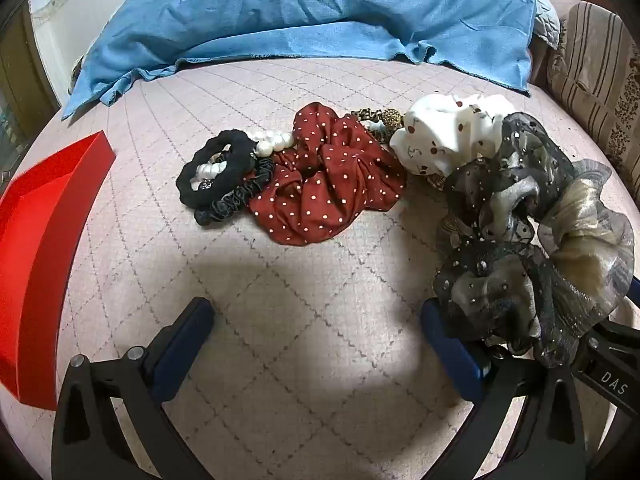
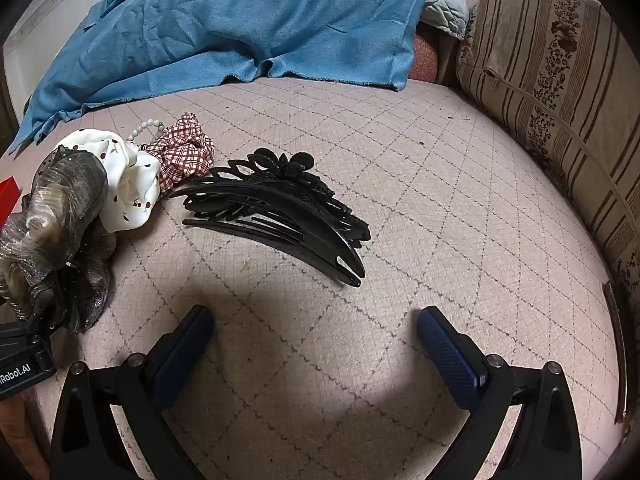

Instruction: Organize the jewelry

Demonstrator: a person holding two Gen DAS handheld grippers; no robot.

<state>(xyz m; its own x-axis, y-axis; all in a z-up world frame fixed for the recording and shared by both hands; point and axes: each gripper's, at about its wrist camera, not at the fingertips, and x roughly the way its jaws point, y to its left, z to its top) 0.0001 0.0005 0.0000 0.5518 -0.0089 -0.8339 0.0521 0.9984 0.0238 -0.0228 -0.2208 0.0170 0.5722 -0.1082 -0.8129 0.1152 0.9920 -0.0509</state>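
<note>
The left gripper (image 1: 316, 316) tilts steeply downward, its jaws spread wide with nothing between them; the right gripper (image 2: 316, 324) tilts down likewise, jaws equally wide apart and empty

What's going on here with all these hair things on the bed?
A person holds two grippers over a quilted bedspread; both are open and hold nothing. The left gripper faces a red polka-dot scrunchie and black hair ties, with a red tray at its left. The right gripper faces black hair combs. Nothing seen in the tray yet.
</note>
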